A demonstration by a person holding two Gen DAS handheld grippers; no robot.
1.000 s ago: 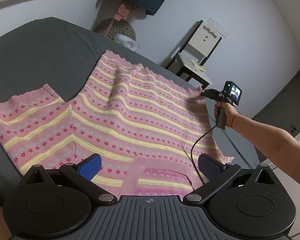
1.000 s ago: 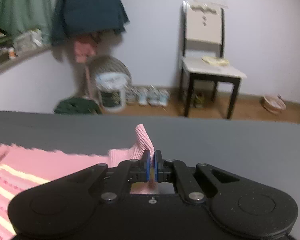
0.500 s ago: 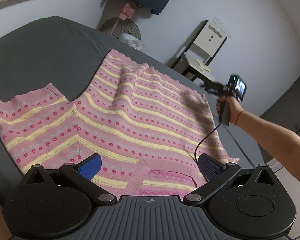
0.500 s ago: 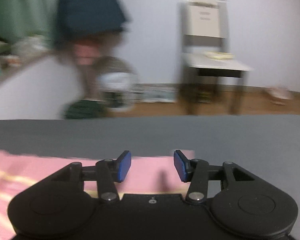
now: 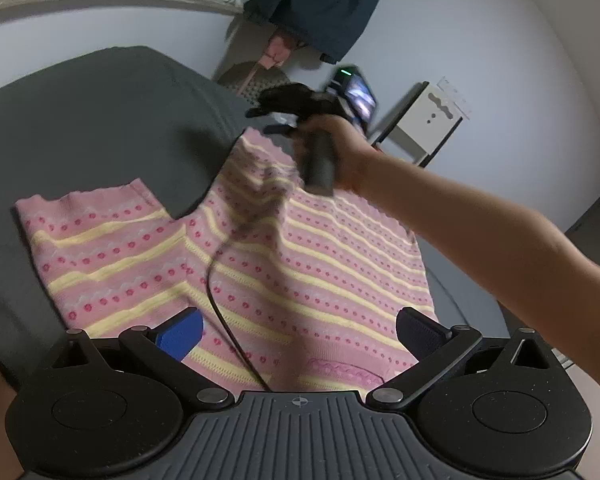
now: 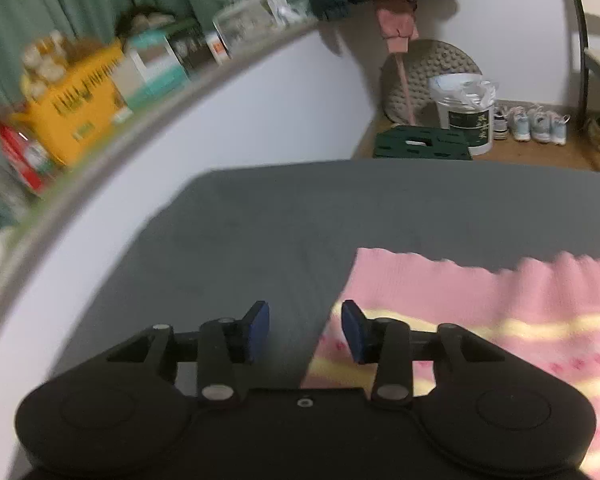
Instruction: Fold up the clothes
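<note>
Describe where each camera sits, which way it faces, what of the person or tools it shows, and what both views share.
Left wrist: on the left tool, looking down and forward over the sweater on the bed; shows its own open fingers, plus the right hand and forearm holding the right tool.
Right wrist: on the right tool, low over the bed, facing the shelf and wall; shows only its own open fingers.
Shared: sweater, bed, hanging jacket.
</note>
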